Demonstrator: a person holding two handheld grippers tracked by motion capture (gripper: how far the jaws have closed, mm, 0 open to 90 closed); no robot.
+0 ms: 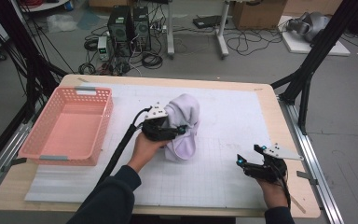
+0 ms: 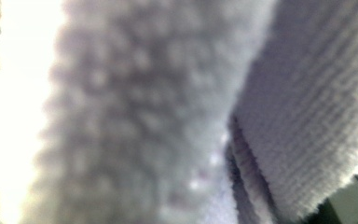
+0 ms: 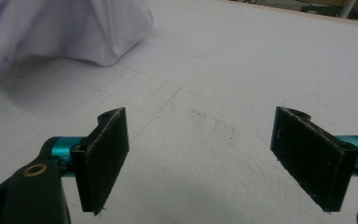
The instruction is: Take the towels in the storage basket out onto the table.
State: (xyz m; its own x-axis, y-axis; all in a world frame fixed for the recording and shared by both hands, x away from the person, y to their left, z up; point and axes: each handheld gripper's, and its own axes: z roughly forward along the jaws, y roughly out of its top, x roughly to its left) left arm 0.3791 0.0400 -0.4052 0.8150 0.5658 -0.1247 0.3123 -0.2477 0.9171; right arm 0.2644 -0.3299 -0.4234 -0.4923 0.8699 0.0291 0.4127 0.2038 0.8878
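Observation:
A pale lavender cloth (image 1: 184,114) stands bunched in a tall heap on the white grid mat (image 1: 233,112) near the table's middle. My left gripper (image 1: 181,131) is pushed into the heap from the left, its jaws buried in the folds, so their grip is hidden. In the left gripper view the cloth (image 2: 168,112) is blurred and pressed close against the camera. My right gripper (image 1: 248,156) rests at the front right of the mat, apart from the cloth. Its jaws stand wide open (image 3: 214,158) with nothing between them, and the cloth's edge (image 3: 65,28) lies farther off.
A pink plastic basket (image 1: 58,157) with nothing in it sits at the table's left side. The wooden table edge (image 1: 286,140) runs close to the right hand. Bare mat lies between the cloth and the right gripper. Computers and cables sit on the floor beyond.

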